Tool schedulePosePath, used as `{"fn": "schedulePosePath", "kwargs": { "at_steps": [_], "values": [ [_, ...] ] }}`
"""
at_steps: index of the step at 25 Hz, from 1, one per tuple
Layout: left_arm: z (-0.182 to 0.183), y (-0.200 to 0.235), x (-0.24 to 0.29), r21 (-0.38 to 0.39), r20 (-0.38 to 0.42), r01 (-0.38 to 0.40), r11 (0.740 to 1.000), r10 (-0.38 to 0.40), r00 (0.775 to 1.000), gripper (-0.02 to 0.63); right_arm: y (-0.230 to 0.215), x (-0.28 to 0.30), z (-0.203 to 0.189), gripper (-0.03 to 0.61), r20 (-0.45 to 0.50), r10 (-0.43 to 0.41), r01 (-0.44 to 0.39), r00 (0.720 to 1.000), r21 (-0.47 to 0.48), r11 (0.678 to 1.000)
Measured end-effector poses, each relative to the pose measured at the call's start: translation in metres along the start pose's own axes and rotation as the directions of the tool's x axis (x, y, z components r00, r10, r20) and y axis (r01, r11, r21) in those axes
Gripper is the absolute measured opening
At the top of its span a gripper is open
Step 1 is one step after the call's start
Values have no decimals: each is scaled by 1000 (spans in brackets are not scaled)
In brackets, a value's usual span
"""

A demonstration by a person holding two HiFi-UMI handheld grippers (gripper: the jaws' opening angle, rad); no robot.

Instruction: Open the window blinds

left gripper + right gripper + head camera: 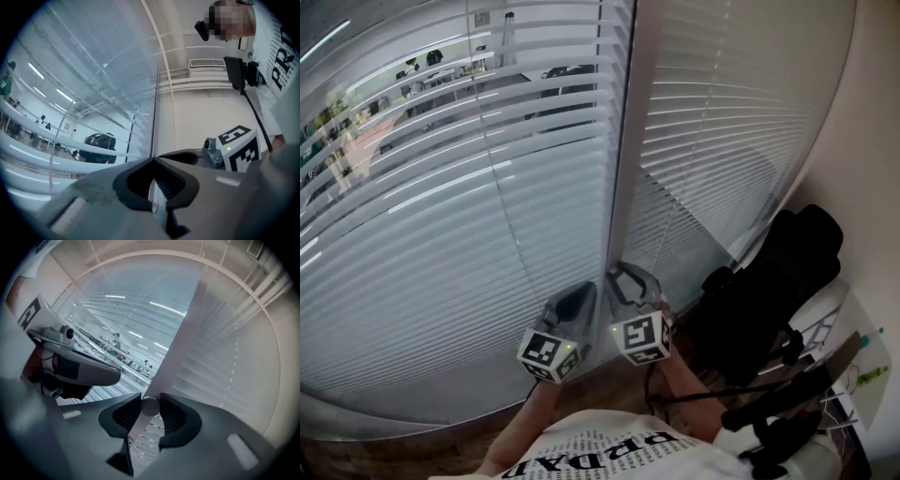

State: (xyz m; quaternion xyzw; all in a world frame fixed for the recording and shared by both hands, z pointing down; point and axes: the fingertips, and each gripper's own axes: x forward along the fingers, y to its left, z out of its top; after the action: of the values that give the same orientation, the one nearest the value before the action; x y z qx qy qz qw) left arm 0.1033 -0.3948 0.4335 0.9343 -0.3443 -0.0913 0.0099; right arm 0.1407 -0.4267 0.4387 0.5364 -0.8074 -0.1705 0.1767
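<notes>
Two white slatted blinds hang side by side with a pale window post (619, 169) between them. The left blind (441, 216) has its slats tilted, so a room shows through; the right blind (722, 122) has its slats flat. Both grippers sit low at the foot of the post. My right gripper (630, 277) (150, 405) is shut on the round pale end of the thin wand (666, 239) that hangs before the right blind. Beside it, my left gripper (579, 302) (152, 160) has its tips together, with nothing visible between them.
A thin lift cord (502, 187) runs down the left blind. A black chair with a bag (769, 291) stands close at the right against the wall. Cables and a small white table (848, 361) are at the lower right. The sill (394, 412) curves along the bottom.
</notes>
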Motion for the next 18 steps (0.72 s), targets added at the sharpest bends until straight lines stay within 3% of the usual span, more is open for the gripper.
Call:
{"fn": "schedulePosePath", "kwargs": {
  "at_steps": [18],
  "values": [
    [5,-1,0,3,-4,8,1000,-8,1000,-8,-8,-2,2,135,22,-2,-2,1000,221,975]
  ]
}}
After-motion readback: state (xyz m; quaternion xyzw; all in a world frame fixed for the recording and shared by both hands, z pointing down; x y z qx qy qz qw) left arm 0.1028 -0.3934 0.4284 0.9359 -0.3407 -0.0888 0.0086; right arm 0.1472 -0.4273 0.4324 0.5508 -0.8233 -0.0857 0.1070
